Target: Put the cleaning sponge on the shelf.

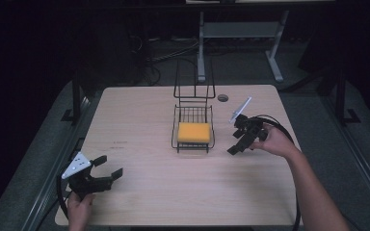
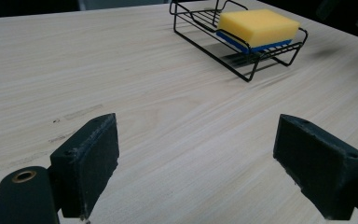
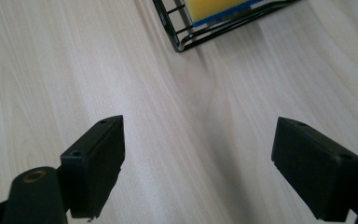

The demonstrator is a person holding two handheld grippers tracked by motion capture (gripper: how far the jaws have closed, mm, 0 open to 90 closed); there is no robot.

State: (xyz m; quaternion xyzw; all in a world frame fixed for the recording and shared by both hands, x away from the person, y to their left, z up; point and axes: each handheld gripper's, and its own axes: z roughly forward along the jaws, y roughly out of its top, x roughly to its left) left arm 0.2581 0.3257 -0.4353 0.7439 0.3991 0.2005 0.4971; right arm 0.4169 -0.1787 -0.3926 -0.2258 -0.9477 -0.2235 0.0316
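A yellow sponge (image 1: 193,132) with a blue underside lies in a black wire rack (image 1: 176,126) at the table's middle. In the left gripper view the sponge (image 2: 257,26) and rack (image 2: 242,71) sit far ahead at the upper right. My left gripper (image 1: 108,171) hovers near the table's front left corner, open, nothing between its jaws (image 2: 196,163). My right gripper (image 1: 236,144) is just right of the rack, tilted down at the table, open and empty. Its own view catches the rack's corner (image 3: 179,44) and a strip of sponge (image 3: 214,7) at the top, beyond the right gripper (image 3: 198,163).
The pale wooden table (image 1: 139,192) has a round cable hole (image 1: 223,97) at the back. The rack's tall wire back (image 1: 194,82) rises behind the sponge. Table legs (image 1: 274,60) and cables stand on the dark floor beyond.
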